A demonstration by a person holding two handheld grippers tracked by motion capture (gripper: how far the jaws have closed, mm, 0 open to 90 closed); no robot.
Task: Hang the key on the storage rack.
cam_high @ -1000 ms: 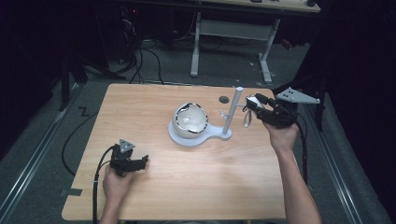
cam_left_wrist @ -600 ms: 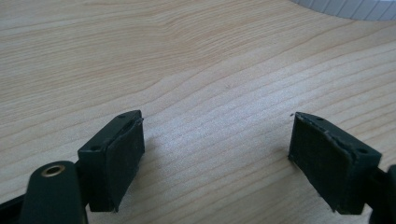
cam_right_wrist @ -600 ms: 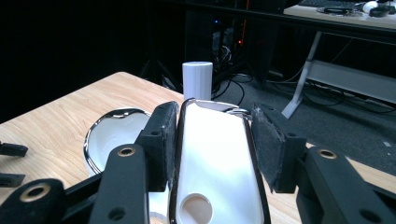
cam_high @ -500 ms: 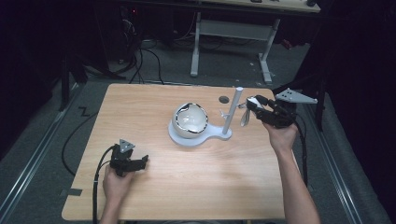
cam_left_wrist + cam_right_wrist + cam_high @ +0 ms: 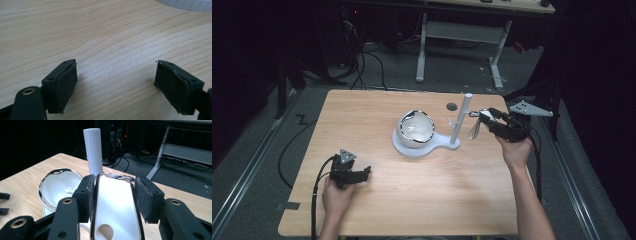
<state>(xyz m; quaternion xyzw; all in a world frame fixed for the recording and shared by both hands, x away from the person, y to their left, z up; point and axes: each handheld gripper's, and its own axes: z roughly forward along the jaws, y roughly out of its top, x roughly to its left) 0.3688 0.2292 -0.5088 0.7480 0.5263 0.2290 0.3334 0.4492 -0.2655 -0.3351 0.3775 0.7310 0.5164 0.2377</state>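
Near the white post (image 5: 460, 119), the right gripper (image 5: 486, 119) clamps a glossy spoon (image 5: 116, 207), light but slippery, by its handle; the left gripper (image 5: 116, 85) rests open

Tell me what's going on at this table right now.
A person's right gripper is clamped on a white, chrome-rimmed spoon handle, holding it beside the upright white post of a white stand, where a white chrome-rimmed bowl sits. The left gripper rests open on the wooden table.
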